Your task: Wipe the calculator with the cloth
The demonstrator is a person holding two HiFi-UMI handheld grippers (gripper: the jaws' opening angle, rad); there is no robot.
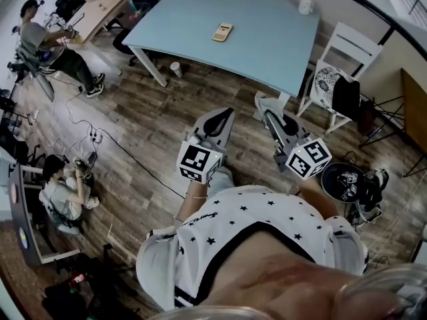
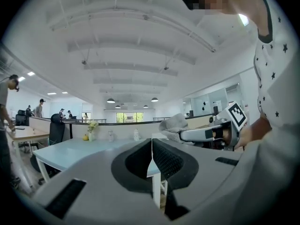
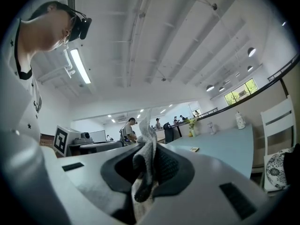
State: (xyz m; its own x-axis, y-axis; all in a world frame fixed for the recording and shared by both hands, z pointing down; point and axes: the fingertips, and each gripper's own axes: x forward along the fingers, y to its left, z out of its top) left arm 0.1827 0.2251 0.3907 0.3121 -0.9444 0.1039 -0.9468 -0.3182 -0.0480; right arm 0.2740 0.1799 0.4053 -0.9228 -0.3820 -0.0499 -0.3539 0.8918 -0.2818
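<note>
The beige calculator (image 1: 222, 32) lies flat near the middle of the light blue table (image 1: 280, 52), well ahead of both grippers. It shows small and far off in the right gripper view, as the calculator (image 3: 194, 149). My right gripper (image 1: 261, 103) is held over the wooden floor, short of the table, shut on a pale grey cloth (image 3: 146, 156) that sticks up between its jaws. The same cloth (image 2: 174, 123) shows at that gripper's tip in the left gripper view. My left gripper (image 1: 225, 114) hangs beside it, shut with nothing in it; its jaws meet at the left gripper (image 2: 151, 154).
A white chair (image 1: 341, 45) with a patterned cushion and a dark bag stands right of the table. A white bottle (image 1: 305, 4) sits at the table's far edge and a cup (image 1: 175, 68) on the floor by a table leg. Other people (image 1: 41, 40) and cables are to the left.
</note>
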